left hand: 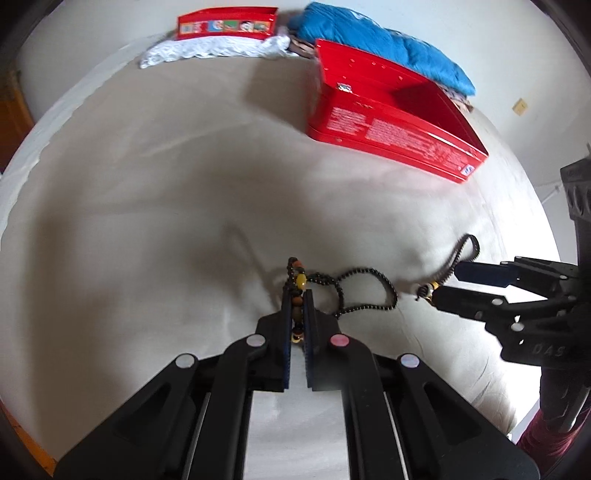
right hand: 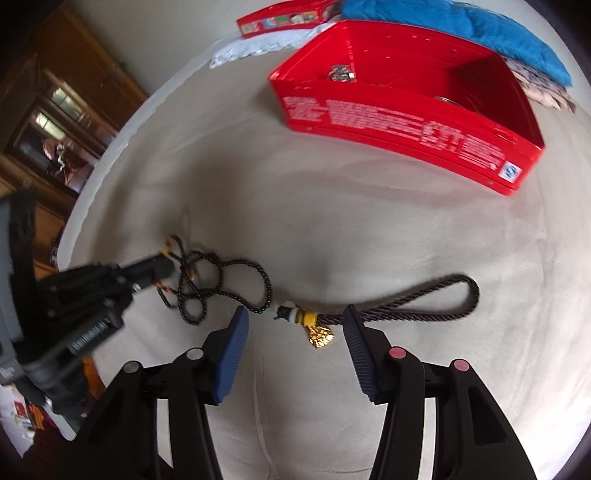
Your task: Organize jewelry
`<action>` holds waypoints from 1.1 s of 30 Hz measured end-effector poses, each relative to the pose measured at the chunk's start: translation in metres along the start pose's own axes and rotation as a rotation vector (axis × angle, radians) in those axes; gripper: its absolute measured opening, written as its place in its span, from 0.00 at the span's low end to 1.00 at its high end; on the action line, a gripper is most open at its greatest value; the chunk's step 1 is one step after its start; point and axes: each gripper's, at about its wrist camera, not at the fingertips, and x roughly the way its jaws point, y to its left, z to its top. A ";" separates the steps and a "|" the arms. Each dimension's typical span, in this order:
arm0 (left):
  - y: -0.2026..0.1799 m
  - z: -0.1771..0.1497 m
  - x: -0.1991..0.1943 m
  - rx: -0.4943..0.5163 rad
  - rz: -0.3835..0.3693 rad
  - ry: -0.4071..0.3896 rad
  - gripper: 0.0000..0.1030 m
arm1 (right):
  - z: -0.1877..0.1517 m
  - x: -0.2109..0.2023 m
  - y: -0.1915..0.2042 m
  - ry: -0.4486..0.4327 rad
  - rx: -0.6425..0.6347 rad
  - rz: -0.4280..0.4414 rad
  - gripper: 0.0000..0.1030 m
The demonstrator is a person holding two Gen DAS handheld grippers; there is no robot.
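On the pale cloth-covered bed [left hand: 147, 221] a long necklace of small black beads [left hand: 365, 275] lies in loose loops, one end carrying amber and yellow beads, the other a yellow collar, a gold tassel [right hand: 320, 336] and a twisted dark cord loop [right hand: 436, 295]. Its amber-bead end sits between the blue pads of the left hand-held gripper [left hand: 297, 295], whose jaws are pressed together on it, pinching that end so the strand can be lifted without sliding away. From the far side the right hand-held gripper [right hand: 293, 321] points steeply down over the tassel end; its jaws stand partly spread, one on each side of the collar and tassel, and neither pad seems to press the piece yet, though one jaw tip lies very close to the cord. Taking both ends looks like a way to keep the long strand from tangling or dragging when it is carried. Well apart, further up the bed, an open red rectangular tin box [right hand: 406, 122] with white print on its wall already holds a few small metallic items, so it is likely where the necklace goes. Beyond it lie a red lid with cartoon pictures [left hand: 227, 24] on white lace and a blue fuzzy blanket [left hand: 388, 44].
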 end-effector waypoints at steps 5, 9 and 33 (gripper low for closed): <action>0.006 -0.003 0.001 -0.012 -0.013 0.004 0.04 | 0.008 0.015 0.000 0.049 -0.019 -0.031 0.52; 0.008 -0.006 0.002 -0.005 -0.014 -0.001 0.04 | 0.005 0.020 -0.007 0.076 -0.004 -0.021 0.52; 0.003 -0.006 0.011 -0.006 -0.017 0.014 0.41 | -0.005 0.011 -0.031 0.026 0.053 -0.082 0.11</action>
